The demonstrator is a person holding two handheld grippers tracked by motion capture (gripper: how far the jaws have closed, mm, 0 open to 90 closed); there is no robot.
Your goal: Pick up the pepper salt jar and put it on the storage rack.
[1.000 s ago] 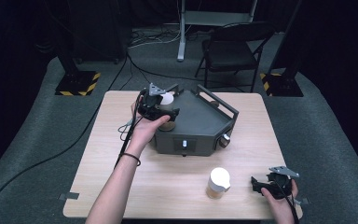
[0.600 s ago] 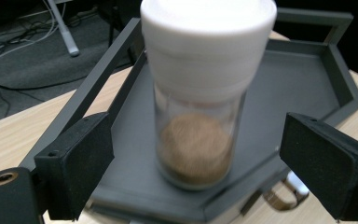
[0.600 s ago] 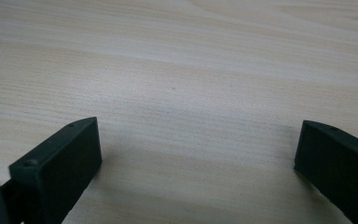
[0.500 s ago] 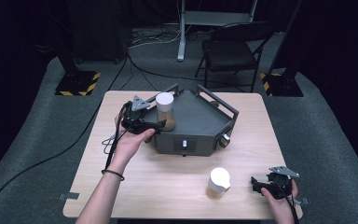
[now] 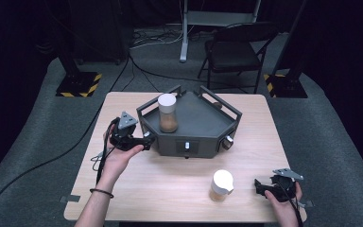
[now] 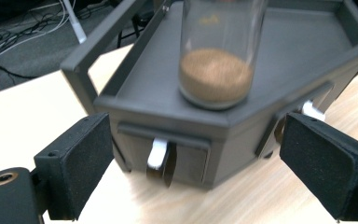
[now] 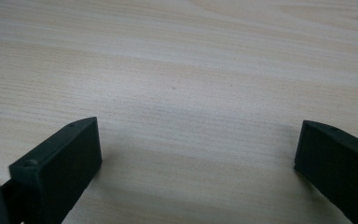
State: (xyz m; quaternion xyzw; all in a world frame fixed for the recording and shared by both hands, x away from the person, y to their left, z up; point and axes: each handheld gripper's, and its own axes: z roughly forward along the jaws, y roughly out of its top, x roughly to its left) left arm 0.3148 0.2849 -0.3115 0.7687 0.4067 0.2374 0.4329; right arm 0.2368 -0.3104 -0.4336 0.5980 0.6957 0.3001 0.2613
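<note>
dark room, walls lost in black. grey carpet floor point(image 5: 38, 156) all round. pale wood-grain table point(image 5: 170, 189) at centre, lit evenly from above. behind it a black folding chair point(image 5: 238, 52), angled toward the table. farther back a pale metal stand leg point(image 5: 184, 33) with cables point(image 5: 149, 38) tangled at its foot. two black posts on bases edged with yellow-black hazard tape, one back left point(image 5: 78, 82), one back right point(image 5: 286, 85). one cable point(image 5: 52, 158) runs across the carpet at left.
</note>
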